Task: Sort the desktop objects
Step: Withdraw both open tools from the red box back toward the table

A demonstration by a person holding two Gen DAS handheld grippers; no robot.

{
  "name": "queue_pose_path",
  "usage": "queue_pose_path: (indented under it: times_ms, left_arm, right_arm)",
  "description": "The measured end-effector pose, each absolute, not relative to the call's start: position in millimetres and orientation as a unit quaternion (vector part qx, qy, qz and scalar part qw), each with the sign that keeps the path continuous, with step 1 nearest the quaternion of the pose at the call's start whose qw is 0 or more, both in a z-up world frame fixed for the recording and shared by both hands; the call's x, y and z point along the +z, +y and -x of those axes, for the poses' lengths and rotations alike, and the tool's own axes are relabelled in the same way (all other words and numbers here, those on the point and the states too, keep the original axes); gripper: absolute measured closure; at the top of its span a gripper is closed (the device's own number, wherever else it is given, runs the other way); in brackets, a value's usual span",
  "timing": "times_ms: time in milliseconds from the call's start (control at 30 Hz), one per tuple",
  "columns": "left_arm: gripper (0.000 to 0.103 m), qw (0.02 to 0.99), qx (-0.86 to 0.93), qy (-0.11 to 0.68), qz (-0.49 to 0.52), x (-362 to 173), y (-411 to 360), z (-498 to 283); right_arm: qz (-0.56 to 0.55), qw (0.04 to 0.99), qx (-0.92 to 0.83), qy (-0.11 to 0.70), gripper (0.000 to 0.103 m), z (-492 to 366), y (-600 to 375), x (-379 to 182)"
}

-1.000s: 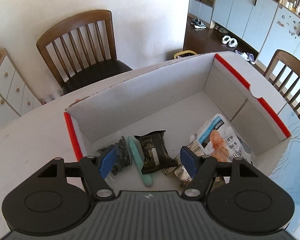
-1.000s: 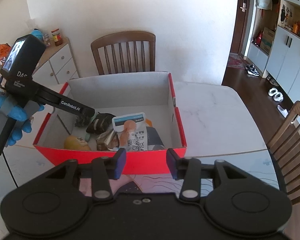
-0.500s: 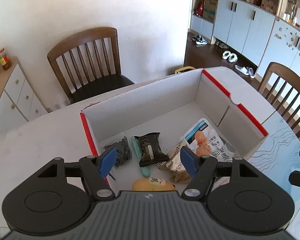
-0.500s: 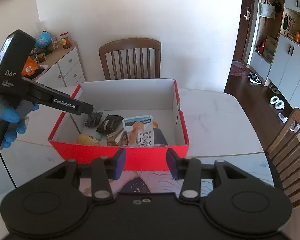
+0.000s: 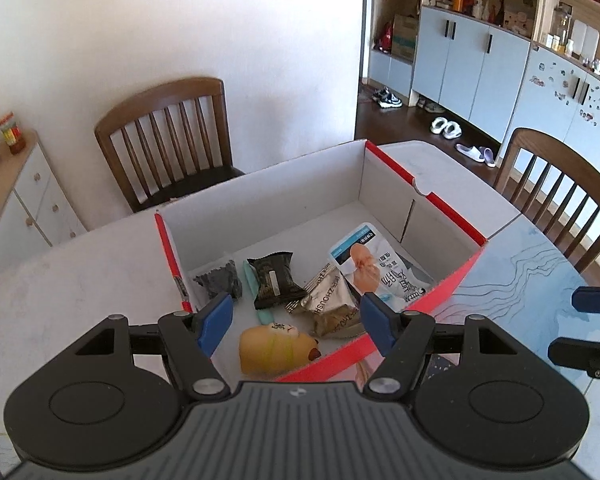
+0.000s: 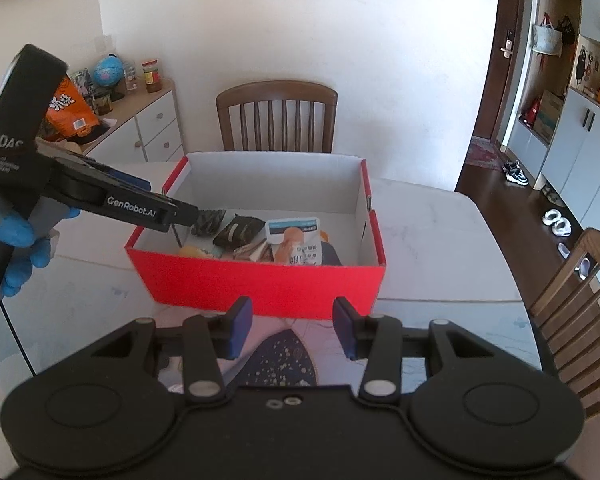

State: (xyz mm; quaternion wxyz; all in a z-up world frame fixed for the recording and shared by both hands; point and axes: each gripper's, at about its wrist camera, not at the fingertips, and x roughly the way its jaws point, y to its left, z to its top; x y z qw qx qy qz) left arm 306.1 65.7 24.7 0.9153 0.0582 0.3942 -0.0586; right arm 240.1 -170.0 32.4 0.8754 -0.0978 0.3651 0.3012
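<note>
**Both Grippers Pull Back From the Red Box**

The left gripper (image 5: 294,320) has lifted up and away from the red box (image 6: 260,284). A second ago it was low inside, near the snacks. Now it hangs over the near left corner with its blue fingers apart and nothing between them. The right gripper (image 6: 292,328) has backed off too. It is spread wide and holds nothing, low in the frame in front of the box.

All the things sit inside the box: a yellow toy (image 5: 276,350), a black snack pack (image 5: 276,280), a teal stick (image 5: 252,284), a dark grey lump (image 5: 218,280), a silver packet (image 5: 330,300) and a white pouch (image 5: 372,264). I think the sorting is nearly done.

The silver packet reads "ZHOUSH". The left gripper's arm reads "GenRobot.AI" and "DAS". The pouch has writing too small to read.
</note>
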Motion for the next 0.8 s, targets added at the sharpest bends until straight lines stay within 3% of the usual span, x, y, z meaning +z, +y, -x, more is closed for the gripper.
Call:
queue_pose_path:
  times_ms: [800]
  left_arm:
    - [0.033, 0.933, -0.057, 0.351, -0.059, 18.5, 48.5, -210.1]
  right_arm:
    - [0.098, 0.871, 0.320, 0.360, 0.057, -176.8, -175.4, 27.5]
